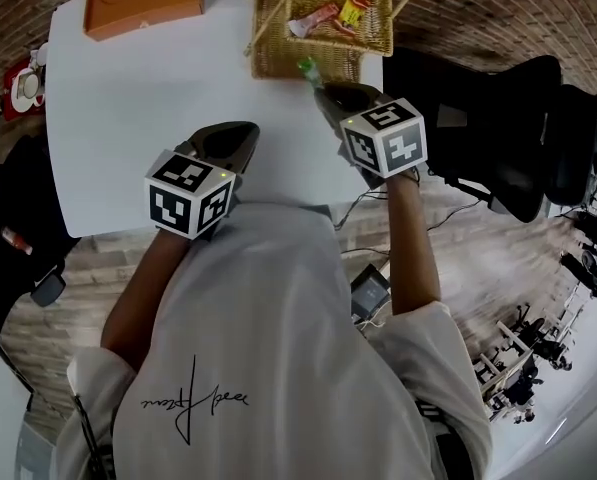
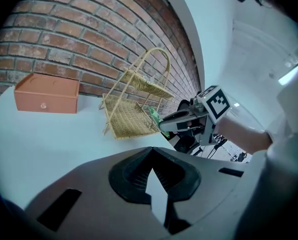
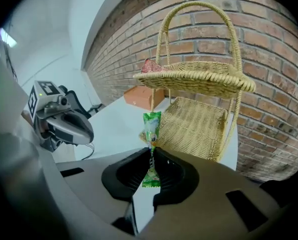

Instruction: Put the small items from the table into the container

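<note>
- Progress: the two-tier woven wicker basket with a hoop handle [image 1: 270,30] stands at the far edge of the white table [image 1: 148,98]. Its upper tray already holds a few wrapped snacks in red and yellow [image 1: 330,15].
- Item in hand: a slim green foil sachet [image 3: 151,128] is pinched near its lower end by the right gripper [image 3: 151,153]. The jaws are closed almost fully on the thin wrapper, and most of the sachet stands up free above them.
- Position of the sachet: it is in the air just in front of the basket's near side and not yet inside either tray.
- Remaining work: no other loose small item shows on the bare table, only a flat orange box [image 1: 143,0] at the far left corner. This sachet is therefore probably the last to go in, though the person's body hides the table's near edge.
- Right arm pose: the forearm is stretched forward and the gripper tilts steeply down toward the basket.
- Left arm pose: the left gripper [image 2: 151,154] sits low over the near part of the table, well apart from the basket. It slopes gently downward with its jaws pressed together and nothing between them.
</note>
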### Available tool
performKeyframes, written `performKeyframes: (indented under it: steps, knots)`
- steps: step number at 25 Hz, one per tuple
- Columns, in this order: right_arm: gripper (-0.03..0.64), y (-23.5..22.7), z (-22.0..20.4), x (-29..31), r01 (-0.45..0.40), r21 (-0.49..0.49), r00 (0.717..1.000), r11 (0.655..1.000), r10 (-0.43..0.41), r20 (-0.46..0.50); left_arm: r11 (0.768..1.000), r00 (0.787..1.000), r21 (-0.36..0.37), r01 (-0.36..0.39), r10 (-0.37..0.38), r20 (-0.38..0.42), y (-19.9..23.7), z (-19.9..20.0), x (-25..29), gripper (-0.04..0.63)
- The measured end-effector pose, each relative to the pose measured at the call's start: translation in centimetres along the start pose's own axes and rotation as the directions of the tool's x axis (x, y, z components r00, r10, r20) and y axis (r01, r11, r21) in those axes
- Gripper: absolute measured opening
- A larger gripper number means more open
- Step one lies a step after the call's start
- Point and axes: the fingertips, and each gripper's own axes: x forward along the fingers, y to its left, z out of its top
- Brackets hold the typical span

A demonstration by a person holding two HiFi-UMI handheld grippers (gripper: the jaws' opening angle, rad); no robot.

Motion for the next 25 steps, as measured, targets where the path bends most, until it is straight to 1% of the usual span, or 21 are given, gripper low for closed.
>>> performKeyframes:
  steps: [7, 16, 25]
  knots:
    - [0.051, -0.6, 0.6, 1.3, 0.016, -0.014, 1.0, 1.0, -0.016, 0.013, 0.999, 1.0, -0.037, -0.007, 0.005, -0.028, 0.8, -0.5, 0.4, 0.011]
    - [0.051, -1.5, 0.9, 2.8, 0.019, -0.004, 1.0, 1.0, -0.019, 0.005, 0.998, 0.998, -0.064, -0.016, 0.013, -0.054, 1.7, -1.2, 0.9, 0.011]
    - [0.051, -2.6, 1.9, 4.3, 0.052, 0.017, 0.997, 0.998, -0.053, 0.05, 0.996, 0.997, -0.085, -0.031, 0.025, -0.077, 2.6, -1.6, 1.1, 0.011]
